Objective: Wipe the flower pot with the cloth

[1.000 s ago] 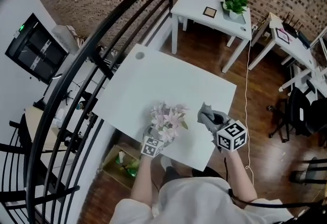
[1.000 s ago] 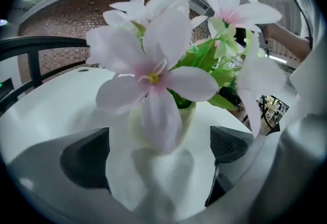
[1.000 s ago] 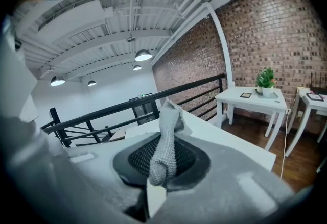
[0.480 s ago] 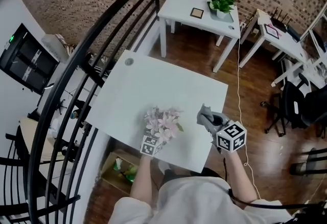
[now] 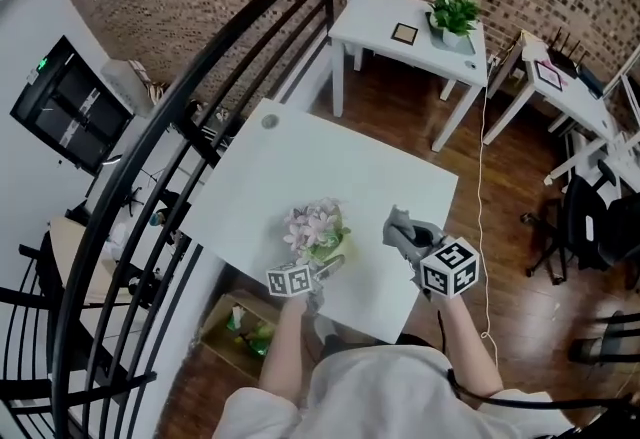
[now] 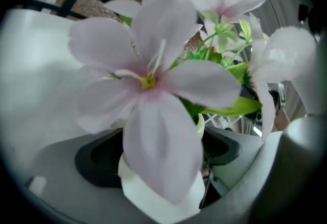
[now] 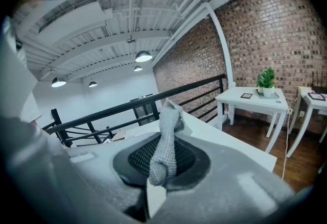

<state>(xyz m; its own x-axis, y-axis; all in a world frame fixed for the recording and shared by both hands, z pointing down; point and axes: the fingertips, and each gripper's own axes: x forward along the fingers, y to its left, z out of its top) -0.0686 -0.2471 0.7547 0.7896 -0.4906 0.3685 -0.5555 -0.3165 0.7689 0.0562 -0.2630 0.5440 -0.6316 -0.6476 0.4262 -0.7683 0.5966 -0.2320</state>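
A small white flower pot (image 6: 153, 198) of pink flowers (image 5: 312, 225) and green leaves sits between my left gripper's dark pads (image 6: 99, 159). The left gripper (image 5: 322, 263) is still closing, with its pads pressing on the pot, which is tilted just above the white table (image 5: 300, 152) near its front edge. Petals fill the left gripper view and hide most of the pot. My right gripper (image 5: 405, 235) is shut on a grey knitted cloth (image 7: 166, 149). That cloth (image 5: 399, 224) sticks up to the right of the flowers, apart from the pot.
A black curved railing (image 5: 190, 102) runs along the table's left side. A white side table (image 5: 400, 12) with a potted plant (image 5: 455, 15) stands beyond, and desks and a chair (image 5: 590, 217) to the right. A box (image 5: 238, 325) lies on the floor below the table's front edge.
The left gripper has rolled and risen with the pot, which now leans over. Its marker cube has shifted left. The right gripper and cloth have stayed still.
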